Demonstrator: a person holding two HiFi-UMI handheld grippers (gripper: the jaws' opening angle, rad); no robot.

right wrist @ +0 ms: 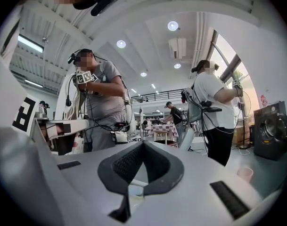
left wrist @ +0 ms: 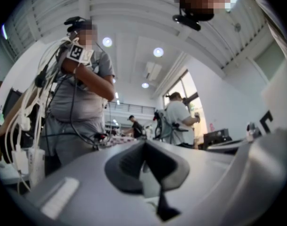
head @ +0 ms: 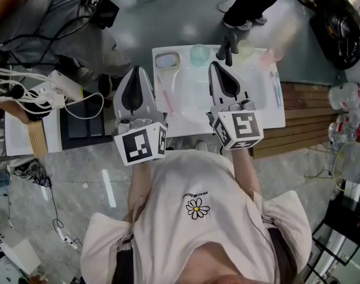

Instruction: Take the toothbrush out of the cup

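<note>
In the head view a white table (head: 262, 118) carries a pale green cup (head: 199, 54), a pink cup (head: 272, 55) and a small oval dish (head: 166, 60). A pink toothbrush (head: 167, 101) lies flat near the left side, and more toothbrushes (head: 276, 89) lie at the right. I cannot tell whether any cup holds a toothbrush. My left gripper (head: 136, 71) hovers level at the table's left edge, shut and empty. My right gripper (head: 214, 64) hovers over the table's middle, shut and empty. Both gripper views look out level over the room, with the left gripper (left wrist: 144, 142) and the right gripper (right wrist: 142, 144) closed at the tip.
A person in grey (head: 61, 16) stands at the far left, another (head: 245, 5) behind the table. Cables and a power strip (head: 64, 87) lie on a low stand to the left. Wooden slats (head: 304, 117) and plastic containers (head: 348, 96) sit to the right. A washing machine (right wrist: 273, 131) stands off right.
</note>
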